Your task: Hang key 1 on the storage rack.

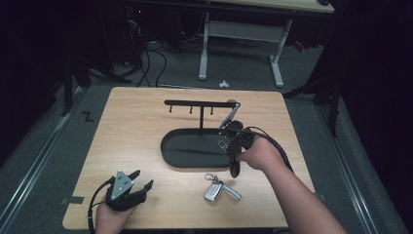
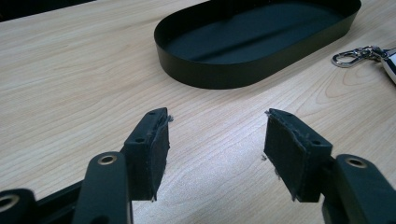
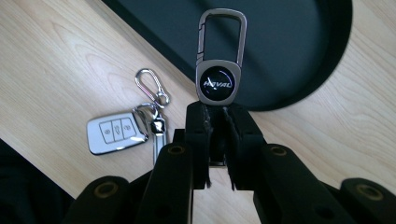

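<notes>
While right tongs (image 3: 215,122) clamp keyring (image 3: 218,70) | left tongs (image 2: 215,135) wide | key fob (image 3: 116,133) beside tray (image 3: 299,88)

"HAVAL" in white on the black round badge of the keychain (image 3: 218,83)

Dim room, grey floor (image 1: 44,146), white desk (image 1: 243,29)

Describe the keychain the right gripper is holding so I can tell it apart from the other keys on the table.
Start at the black oval tray on the wooden table. Above its near rim, the right gripper pinches a keychain: round black badge, grey carabiner clip on top. Unlike the white key fob lying on the wood, it has no buttons.
</notes>
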Demonstrator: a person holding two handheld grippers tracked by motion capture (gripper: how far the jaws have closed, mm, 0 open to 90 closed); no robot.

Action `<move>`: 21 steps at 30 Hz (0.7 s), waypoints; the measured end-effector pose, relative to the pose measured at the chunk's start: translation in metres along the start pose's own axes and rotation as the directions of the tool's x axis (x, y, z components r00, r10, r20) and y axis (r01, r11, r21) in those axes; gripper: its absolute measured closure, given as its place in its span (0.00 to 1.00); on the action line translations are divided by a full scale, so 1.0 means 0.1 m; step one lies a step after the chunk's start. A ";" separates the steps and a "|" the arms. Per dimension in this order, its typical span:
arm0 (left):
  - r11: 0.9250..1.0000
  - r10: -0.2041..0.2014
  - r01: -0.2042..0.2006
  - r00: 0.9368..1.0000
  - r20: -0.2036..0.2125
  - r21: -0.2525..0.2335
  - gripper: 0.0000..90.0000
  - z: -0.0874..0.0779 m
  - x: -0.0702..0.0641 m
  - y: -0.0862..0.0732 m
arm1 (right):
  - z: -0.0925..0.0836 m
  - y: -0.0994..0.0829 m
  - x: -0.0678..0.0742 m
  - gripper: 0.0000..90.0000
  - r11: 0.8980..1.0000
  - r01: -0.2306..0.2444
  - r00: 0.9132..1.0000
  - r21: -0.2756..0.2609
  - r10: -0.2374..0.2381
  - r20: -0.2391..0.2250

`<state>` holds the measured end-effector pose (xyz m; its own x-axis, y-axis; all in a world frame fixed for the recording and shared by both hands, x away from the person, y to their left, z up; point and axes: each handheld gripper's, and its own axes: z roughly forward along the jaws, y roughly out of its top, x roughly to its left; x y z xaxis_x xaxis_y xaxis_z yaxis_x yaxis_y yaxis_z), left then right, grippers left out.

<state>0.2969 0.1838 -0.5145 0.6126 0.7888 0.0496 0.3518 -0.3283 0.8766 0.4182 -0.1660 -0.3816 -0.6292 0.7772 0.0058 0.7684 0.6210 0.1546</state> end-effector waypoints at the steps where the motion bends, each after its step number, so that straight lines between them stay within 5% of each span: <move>1: 1.000 -0.001 0.001 1.000 -0.001 -0.003 0.45 0.00 0.00 0.00 | 0.00 0.02 0.01 0.90 1.000 -0.007 1.000 0.002 0.007 -0.002; 9: 1.000 -0.004 0.004 1.000 0.000 -0.003 0.45 -0.01 0.02 0.00 | -0.04 0.11 0.03 0.90 1.000 0.005 1.000 -0.018 -0.005 -0.006; 21: 1.000 -0.010 0.011 1.000 0.004 -0.008 0.45 -0.02 0.02 0.00 | -0.33 0.29 -0.04 0.90 0.997 -0.017 1.000 -0.078 0.019 0.018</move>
<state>0.2965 0.1863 -0.5138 0.6116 0.7902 0.0386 0.3525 -0.3159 0.8809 0.4387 -0.1542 -0.3448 -0.6126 0.7903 -0.0089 0.7676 0.5976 0.2315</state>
